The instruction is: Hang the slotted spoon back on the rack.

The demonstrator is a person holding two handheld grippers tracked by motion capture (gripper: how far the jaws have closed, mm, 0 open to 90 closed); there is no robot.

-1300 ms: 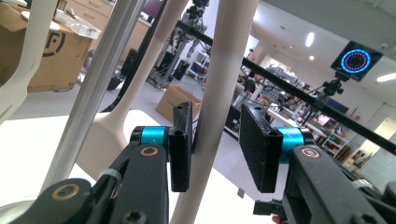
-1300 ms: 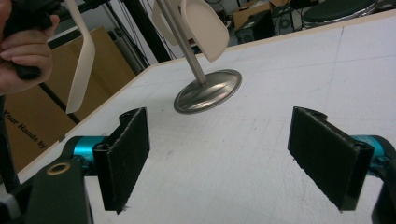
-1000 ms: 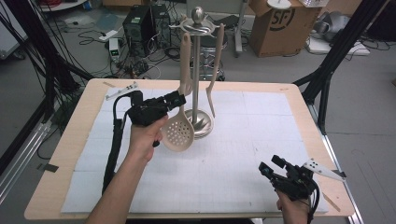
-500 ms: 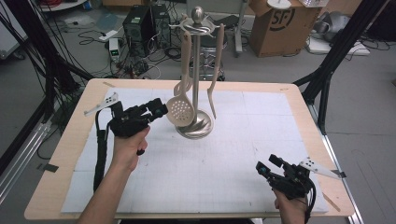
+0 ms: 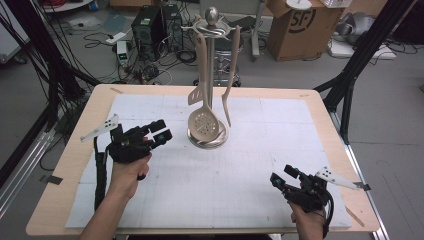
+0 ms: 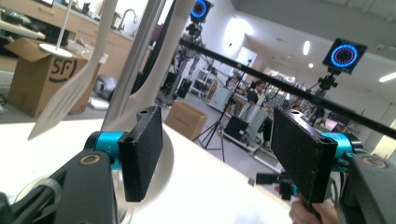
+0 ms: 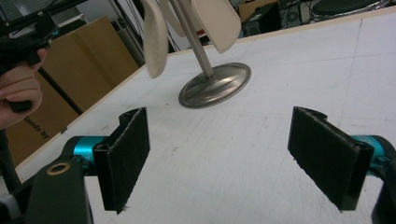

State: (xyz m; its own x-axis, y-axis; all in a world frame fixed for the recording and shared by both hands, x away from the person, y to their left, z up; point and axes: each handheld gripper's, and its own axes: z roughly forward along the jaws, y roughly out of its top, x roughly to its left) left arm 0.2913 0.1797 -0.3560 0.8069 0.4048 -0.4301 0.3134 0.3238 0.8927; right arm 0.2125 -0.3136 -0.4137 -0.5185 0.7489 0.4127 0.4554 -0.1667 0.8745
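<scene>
Left gripper, left of centre in high view: jaws wide, just been opening, nothing between them. Beige perforated plastic skimmer spoon hangs on chrome utensil stand at frame centre, apart from gripper. Right gripper, lower right, jaws wide, empty, over white-covered bench.

A cardboard box stands on the floor far right beyond the counter. Far left, a black computer case sits among tangled cables.
</scene>
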